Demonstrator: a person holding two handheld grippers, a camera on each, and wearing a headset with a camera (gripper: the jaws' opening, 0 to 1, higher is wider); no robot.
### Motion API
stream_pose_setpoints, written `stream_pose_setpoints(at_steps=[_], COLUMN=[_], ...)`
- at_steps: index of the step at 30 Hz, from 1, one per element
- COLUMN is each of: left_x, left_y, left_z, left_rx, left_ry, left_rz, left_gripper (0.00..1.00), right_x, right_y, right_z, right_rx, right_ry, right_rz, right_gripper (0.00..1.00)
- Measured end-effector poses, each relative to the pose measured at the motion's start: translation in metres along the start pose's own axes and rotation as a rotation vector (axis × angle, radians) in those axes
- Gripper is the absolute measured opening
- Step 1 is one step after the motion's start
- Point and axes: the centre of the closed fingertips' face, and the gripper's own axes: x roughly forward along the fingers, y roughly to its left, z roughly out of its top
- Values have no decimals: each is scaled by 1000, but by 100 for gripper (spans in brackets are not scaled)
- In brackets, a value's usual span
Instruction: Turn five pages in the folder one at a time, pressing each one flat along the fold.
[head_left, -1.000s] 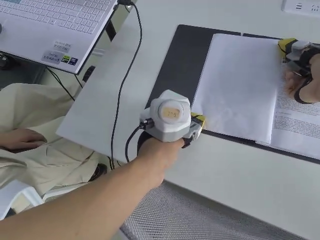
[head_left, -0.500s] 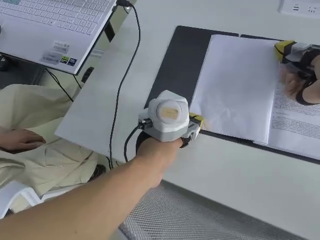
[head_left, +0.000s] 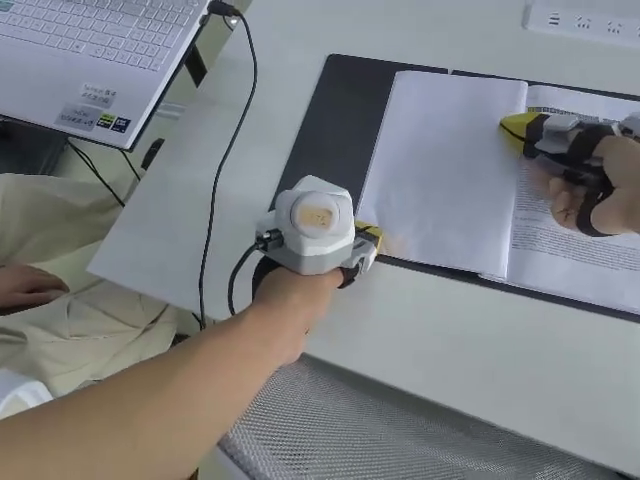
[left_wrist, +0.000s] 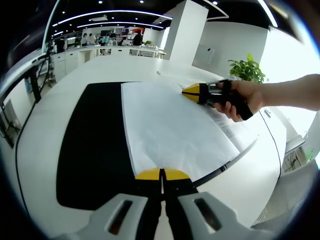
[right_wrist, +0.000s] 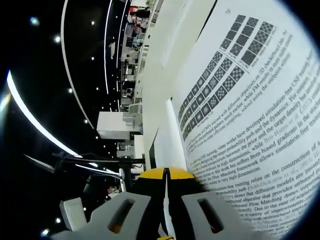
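Observation:
A black folder (head_left: 335, 140) lies open on the white table. A blank turned page (head_left: 440, 170) rests on its left half and a printed page (head_left: 575, 255) on its right. My left gripper (head_left: 367, 240) is shut, its yellow tips at the blank page's near left corner; its own view shows the left gripper (left_wrist: 161, 175) at the blank page (left_wrist: 170, 125) edge. My right gripper (head_left: 508, 127) is shut, tips down by the fold near the far end. In its own view the right gripper (right_wrist: 166, 175) sits over the printed page (right_wrist: 240, 100).
A laptop (head_left: 90, 50) stands at the far left, with a black cable (head_left: 225, 160) running down the table. A white power strip (head_left: 580, 22) lies at the back right. A mesh chair seat (head_left: 380, 430) is below the table's near edge.
My right gripper has slid from the fold's far end a little way along it towards me. The left gripper has stayed at the page corner; the camera shifted.

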Motion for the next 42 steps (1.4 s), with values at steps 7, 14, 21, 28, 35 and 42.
stream_pose_setpoints(at_steps=[7,14,21,28,35,42], left_x=[-2,-3,-5,-11,-14,-13], left_y=[-1,-2,-4,-8,-11,-11], left_z=[0,1,1,2,3,3], left_rx=[6,20,19,19,28,32], left_ry=[0,3,1,-2,1,4], left_rz=[6,11,15,22,28,32], left_gripper=[0,0,0,0,0,0], right_x=[-17,-29,-46,-64,-78,-89], right_y=[-6,-13,-19,-24,-29,-33], right_z=[-29,-53,-77,-104,-123,-139], right_rx=[1,-43,-61,-84,-88,-84], right_ry=[124,210,287,356,406,448], right_rz=[-1,-16,-33,-48,-52,-52], right_gripper=[0,0,0,0,0,0])
